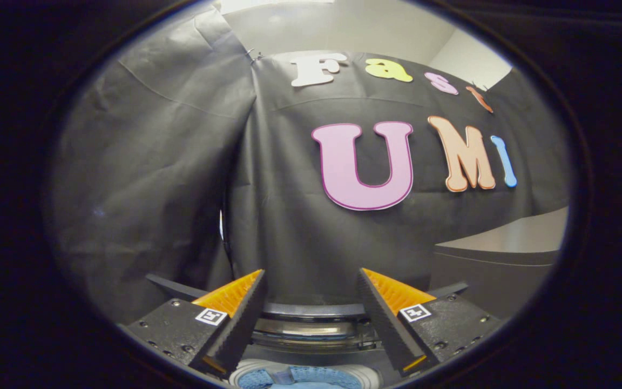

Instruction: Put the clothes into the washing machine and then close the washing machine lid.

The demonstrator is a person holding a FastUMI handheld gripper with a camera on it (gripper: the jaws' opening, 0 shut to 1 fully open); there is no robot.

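My gripper (pixel 311 272) is open, its two fingers spread wide with nothing held between them. Low in the gap between the fingers shows a round part of the washing machine (pixel 311 327), a grey rim over a shiny ring; I cannot tell whether the lid is up or down. Nearer than that ring, under the base of the fingers, lies a light blue piece of cloth (pixel 303 378) on something white. It is mostly hidden by the gripper body. The fingers point at the black cloth wall beyond the machine.
A dark grey cabinet or counter (pixel 497 259) with a pale top stands to the right, beyond the right finger. Black cloth hangs close behind the machine and folds around on the left side.
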